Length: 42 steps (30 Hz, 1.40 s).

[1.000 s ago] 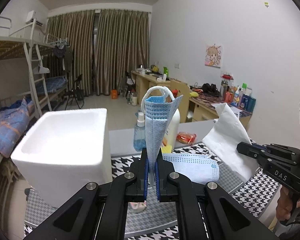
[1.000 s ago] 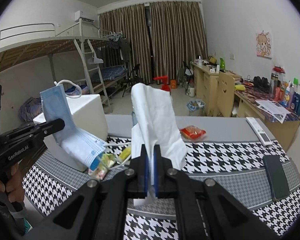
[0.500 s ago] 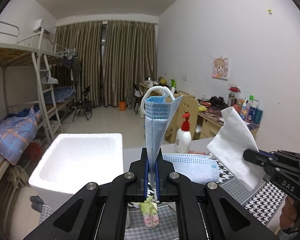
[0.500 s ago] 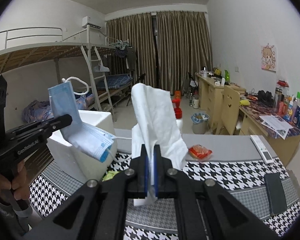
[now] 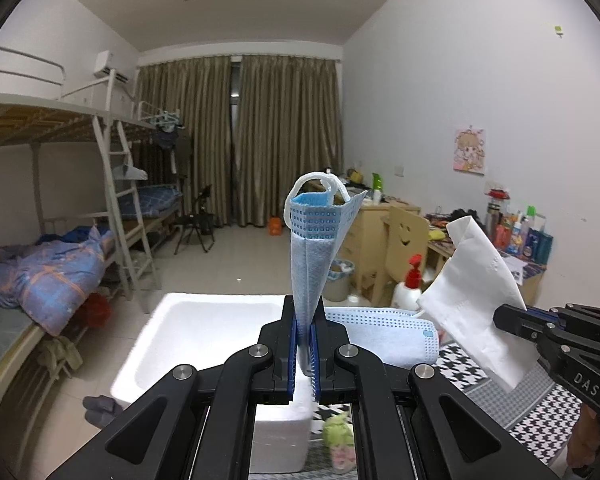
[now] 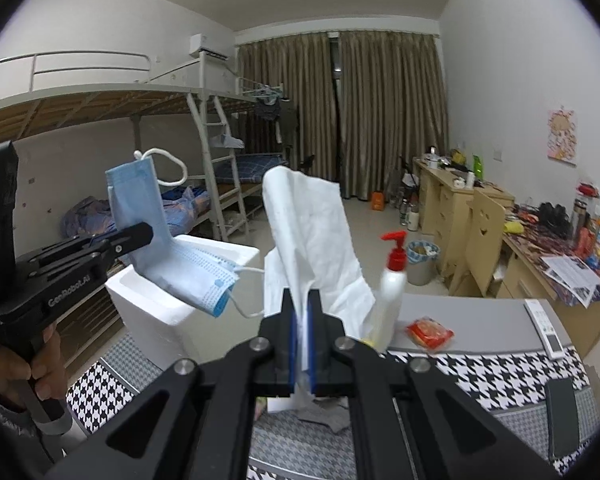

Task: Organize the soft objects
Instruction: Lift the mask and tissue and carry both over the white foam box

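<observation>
Left gripper (image 5: pixel 304 336) is raised, jaws pinched together on a blue face mask (image 5: pixel 314 248) that stands up between the fingers. Right gripper (image 6: pixel 302 344) is up too, jaws clamped on a white tissue (image 6: pixel 312 232). The two sit side by side, near each other but apart. The person's left hand (image 6: pixel 24 364) wraps its handle, and the right hand (image 5: pixel 588 440) peeks in low under its own.

One face mask (image 5: pixel 316 256), one tissue (image 6: pixel 312 236), one foam box (image 5: pixel 204 332), one pump bottle (image 6: pixel 392 276), two tools.
</observation>
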{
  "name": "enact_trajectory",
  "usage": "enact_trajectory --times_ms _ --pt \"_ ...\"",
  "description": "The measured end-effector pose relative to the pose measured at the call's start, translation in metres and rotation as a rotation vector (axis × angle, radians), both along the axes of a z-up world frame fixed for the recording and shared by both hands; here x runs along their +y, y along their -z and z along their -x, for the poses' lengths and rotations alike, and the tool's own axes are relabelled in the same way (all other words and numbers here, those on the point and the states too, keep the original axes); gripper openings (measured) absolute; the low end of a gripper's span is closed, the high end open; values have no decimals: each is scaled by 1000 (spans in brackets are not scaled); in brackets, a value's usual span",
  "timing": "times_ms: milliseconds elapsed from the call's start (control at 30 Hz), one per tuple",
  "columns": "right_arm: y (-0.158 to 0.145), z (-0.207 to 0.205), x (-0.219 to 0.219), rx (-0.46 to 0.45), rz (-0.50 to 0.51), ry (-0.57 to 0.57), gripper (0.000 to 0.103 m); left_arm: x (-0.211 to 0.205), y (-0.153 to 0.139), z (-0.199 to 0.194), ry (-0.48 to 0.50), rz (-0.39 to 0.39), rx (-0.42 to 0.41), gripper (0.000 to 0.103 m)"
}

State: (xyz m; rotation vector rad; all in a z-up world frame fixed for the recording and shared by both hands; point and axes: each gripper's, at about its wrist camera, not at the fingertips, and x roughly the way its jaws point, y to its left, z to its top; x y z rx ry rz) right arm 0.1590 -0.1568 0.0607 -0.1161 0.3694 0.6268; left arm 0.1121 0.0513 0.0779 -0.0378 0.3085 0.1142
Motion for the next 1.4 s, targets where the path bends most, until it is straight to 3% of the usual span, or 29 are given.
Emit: enact_trajectory --times_ms 933,1400 --pt "-11 -20 80 -5 46 -170 7 63 2 -9 -278 -41 22 6" --pt "-5 -32 103 22 59 -205 7 82 20 -38 -278 -15 119 6"
